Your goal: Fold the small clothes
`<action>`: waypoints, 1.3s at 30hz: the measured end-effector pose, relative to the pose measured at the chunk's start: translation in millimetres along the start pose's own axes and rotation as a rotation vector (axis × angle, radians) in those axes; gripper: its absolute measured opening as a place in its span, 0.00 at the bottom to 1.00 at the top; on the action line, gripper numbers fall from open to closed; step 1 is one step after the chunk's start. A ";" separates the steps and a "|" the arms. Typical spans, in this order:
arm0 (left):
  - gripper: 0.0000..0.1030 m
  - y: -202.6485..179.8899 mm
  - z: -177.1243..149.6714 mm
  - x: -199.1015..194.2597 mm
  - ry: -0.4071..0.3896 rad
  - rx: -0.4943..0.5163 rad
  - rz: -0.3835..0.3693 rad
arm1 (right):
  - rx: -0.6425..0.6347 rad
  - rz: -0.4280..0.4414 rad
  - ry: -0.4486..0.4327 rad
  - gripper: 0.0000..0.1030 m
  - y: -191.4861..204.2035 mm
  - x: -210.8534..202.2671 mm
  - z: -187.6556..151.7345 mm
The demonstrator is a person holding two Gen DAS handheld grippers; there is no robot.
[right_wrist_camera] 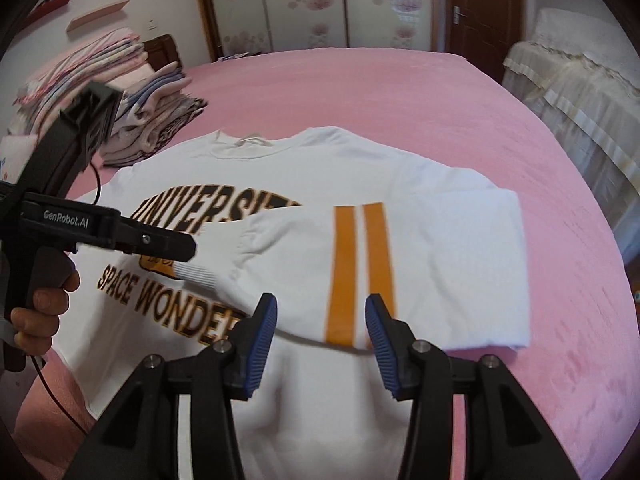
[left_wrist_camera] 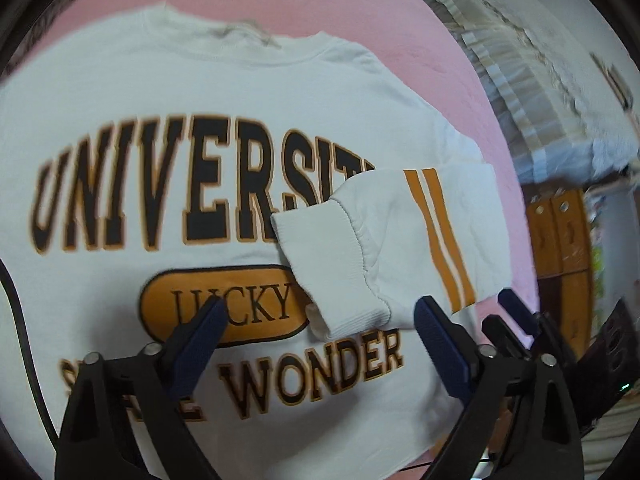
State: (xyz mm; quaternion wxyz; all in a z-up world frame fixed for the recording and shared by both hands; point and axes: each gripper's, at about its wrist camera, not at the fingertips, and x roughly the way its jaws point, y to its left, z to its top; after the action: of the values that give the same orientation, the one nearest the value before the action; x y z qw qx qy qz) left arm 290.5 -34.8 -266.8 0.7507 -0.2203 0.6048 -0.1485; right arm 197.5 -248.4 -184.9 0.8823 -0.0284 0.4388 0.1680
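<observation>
A white sweatshirt point(left_wrist_camera: 192, 92) is lying print-up across the near part of a pink bed point(left_wrist_camera: 440, 92), collar toward the far edge, one striped sleeve point(left_wrist_camera: 400, 240) already lying across the chest.

From the left wrist: the left gripper point(left_wrist_camera: 320, 312) is hovering over the lower print with its blue pads spread wide, nothing between them, the sleeve's ribbed cuff point(left_wrist_camera: 320, 248) resting just beyond. The right gripper's tip point(left_wrist_camera: 516, 312) is peeking in at the sweatshirt's right edge. This view is giving the cuff and lettering closely, but little of the room.

From the right wrist: the right gripper point(right_wrist_camera: 320, 320) is standing partly open over the folded sleeve's near edge, pads either side of the orange stripes point(right_wrist_camera: 360, 272), apparently gripping nothing. A hand point(right_wrist_camera: 44, 308) is holding the left gripper's handle at the left. Only here are a stack of folded linens point(right_wrist_camera: 132, 92) at the bed's far-left corner and a wardrobe point(right_wrist_camera: 304, 4) showing.

The first sleeve fold looks finished; the next move likely calls for folding in the opposite sleeve, which neither view is showing.
</observation>
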 end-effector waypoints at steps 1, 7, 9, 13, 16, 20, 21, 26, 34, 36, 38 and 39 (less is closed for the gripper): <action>0.85 4.4 0.9 3.7 0.010 -0.033 -0.027 | 0.014 -0.005 -0.001 0.45 -4.4 -1.5 -1.2; 0.65 1.4 -1.8 12.8 0.042 -0.062 -0.122 | 0.086 -0.023 -0.007 0.45 -23.1 -6.5 -5.8; 0.63 -4.7 -4.9 15.0 0.064 -0.064 -0.171 | 0.101 -0.019 -0.008 0.45 -26.0 -6.5 -6.9; 0.63 -9.4 -7.4 28.5 0.093 -0.082 -0.152 | 0.110 -0.021 -0.012 0.45 -27.9 -6.1 -8.4; 0.63 -4.3 -9.3 36.2 0.123 -0.156 -0.203 | 0.121 -0.019 -0.016 0.45 -28.9 -6.9 -8.6; 0.63 2.3 -16.5 31.5 0.122 -0.214 -0.221 | 0.129 -0.014 -0.027 0.45 -31.5 -12.5 -11.0; 0.63 4.0 -18.5 31.7 0.119 -0.230 -0.221 | 0.129 -0.013 -0.029 0.45 -32.3 -13.8 -12.1; 0.63 7.8 -22.5 39.5 0.101 -0.256 -0.260 | 0.128 -0.016 -0.031 0.45 -33.5 -15.3 -15.2; 0.51 9.7 -7.9 63.0 0.024 -0.306 -0.397 | 0.150 -0.034 -0.032 0.45 -39.3 -16.2 -17.0; 0.28 9.1 -2.9 62.8 0.015 -0.298 -0.432 | 0.152 -0.042 -0.032 0.45 -42.0 -16.9 -16.7; 0.22 3.4 -0.7 62.1 0.005 -0.279 -0.422 | 0.157 -0.049 -0.033 0.45 -45.3 -17.1 -16.5; 0.19 -1.5 0.9 61.5 0.002 -0.261 -0.394 | 0.161 -0.049 -0.032 0.45 -46.8 -17.0 -16.5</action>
State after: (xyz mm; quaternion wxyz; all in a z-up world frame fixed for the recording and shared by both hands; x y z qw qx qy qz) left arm 305.3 -66.1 -317.7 0.6719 -0.4289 0.5651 -0.2130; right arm 190.5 -300.4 -186.3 0.8926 0.0345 0.4357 0.1109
